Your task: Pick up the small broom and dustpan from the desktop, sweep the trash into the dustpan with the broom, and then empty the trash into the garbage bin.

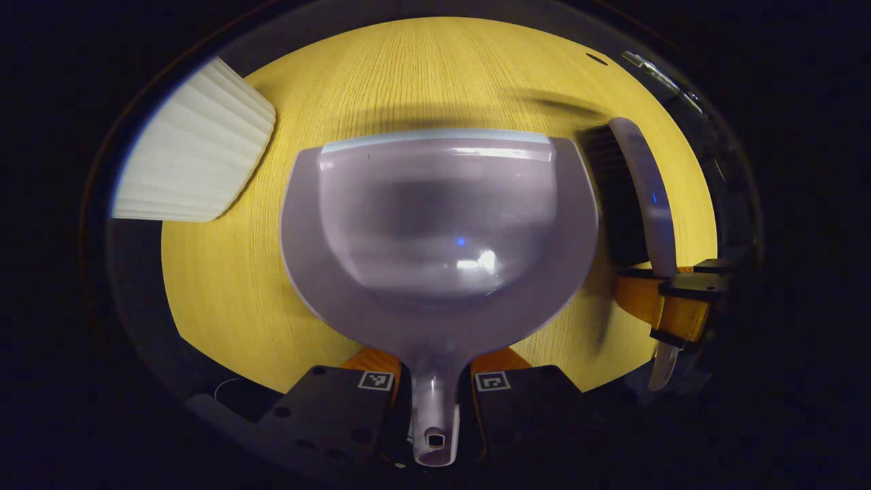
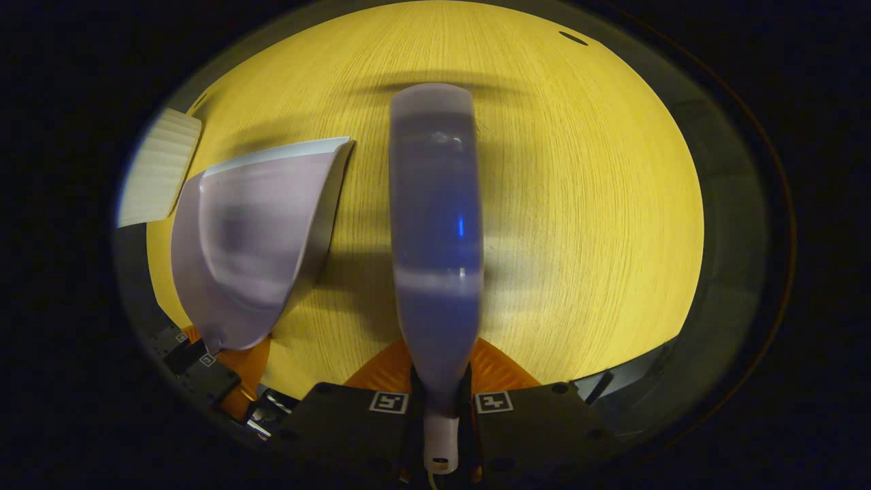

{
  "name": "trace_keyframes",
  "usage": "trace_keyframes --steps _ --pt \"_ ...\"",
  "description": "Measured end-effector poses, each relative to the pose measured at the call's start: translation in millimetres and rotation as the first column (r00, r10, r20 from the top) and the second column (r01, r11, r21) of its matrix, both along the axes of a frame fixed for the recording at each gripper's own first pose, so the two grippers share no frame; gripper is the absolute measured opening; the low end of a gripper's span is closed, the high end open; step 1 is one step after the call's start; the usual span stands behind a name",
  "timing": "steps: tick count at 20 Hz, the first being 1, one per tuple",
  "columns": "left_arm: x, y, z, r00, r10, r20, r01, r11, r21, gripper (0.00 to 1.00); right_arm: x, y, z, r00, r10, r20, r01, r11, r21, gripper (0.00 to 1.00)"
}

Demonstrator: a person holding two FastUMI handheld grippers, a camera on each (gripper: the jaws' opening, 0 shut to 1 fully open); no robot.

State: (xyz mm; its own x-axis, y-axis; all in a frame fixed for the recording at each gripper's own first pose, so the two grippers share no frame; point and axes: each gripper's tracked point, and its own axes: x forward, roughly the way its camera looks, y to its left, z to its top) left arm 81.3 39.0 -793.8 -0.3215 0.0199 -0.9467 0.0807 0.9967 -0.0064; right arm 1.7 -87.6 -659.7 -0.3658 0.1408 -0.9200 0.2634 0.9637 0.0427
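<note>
A pale lilac dustpan [image 1: 435, 231] is held over the yellow wooden desktop [image 1: 224, 286], its handle clamped in my left gripper [image 1: 434, 388]. Its pan looks bare inside. To its right in the left gripper view stands the small broom [image 1: 643, 190] with dark bristles, held by my right gripper [image 1: 674, 299]. In the right gripper view the broom's lilac back [image 2: 435, 231] runs straight ahead, its handle pinched in my right gripper [image 2: 441, 403]. The dustpan [image 2: 252, 238] lies to the left there, with my left gripper [image 2: 204, 367] at its handle.
A white ribbed garbage bin [image 1: 194, 153] stands at the desktop's far left edge, also visible as the bin [image 2: 160, 173] in the right gripper view. A small dark slot [image 1: 597, 59] sits in the desktop at the far right. The desktop [image 2: 585, 204] right of the broom is open wood.
</note>
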Motion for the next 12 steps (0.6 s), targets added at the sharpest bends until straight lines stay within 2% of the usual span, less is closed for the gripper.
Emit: trace_keyframes --steps 4,5,6,8,9,10,12 --pt "-7 0 8 0.996 -0.034 -0.079 0.033 0.999 -0.021 0.29 0 2 1 1.000 0.000 -0.006 0.000 1.000 -0.002 0.25" --pt "-5 0 9 0.996 -0.034 -0.081 0.032 0.999 -0.022 0.28 -2 2 1 1.000 0.001 -0.009 -0.001 1.000 -0.004 0.20" --pt "-6 0 7 0.996 -0.036 -0.083 0.035 0.999 -0.019 0.31 -2 2 2 1.000 0.004 -0.013 -0.004 1.000 -0.002 0.26" --pt "-11 -4 6 0.995 -0.047 -0.093 0.044 0.999 -0.029 0.44 -3 1 2 1.000 0.009 -0.016 -0.009 1.000 -0.002 0.28" --pt "-11 -4 5 0.995 -0.047 -0.092 0.044 0.999 -0.033 0.63 -3 1 1 1.000 0.010 -0.013 -0.010 1.000 -0.004 0.28" --pt "-13 -4 6 0.994 -0.045 -0.097 0.041 0.998 -0.039 0.64 -4 0 4 1.000 0.010 -0.009 -0.010 1.000 -0.007 0.29" --pt "-17 -7 9 0.994 -0.022 -0.108 0.018 0.999 -0.042 0.77 -4 -3 6 1.000 0.005 -0.003 -0.005 1.000 -0.017 0.36"
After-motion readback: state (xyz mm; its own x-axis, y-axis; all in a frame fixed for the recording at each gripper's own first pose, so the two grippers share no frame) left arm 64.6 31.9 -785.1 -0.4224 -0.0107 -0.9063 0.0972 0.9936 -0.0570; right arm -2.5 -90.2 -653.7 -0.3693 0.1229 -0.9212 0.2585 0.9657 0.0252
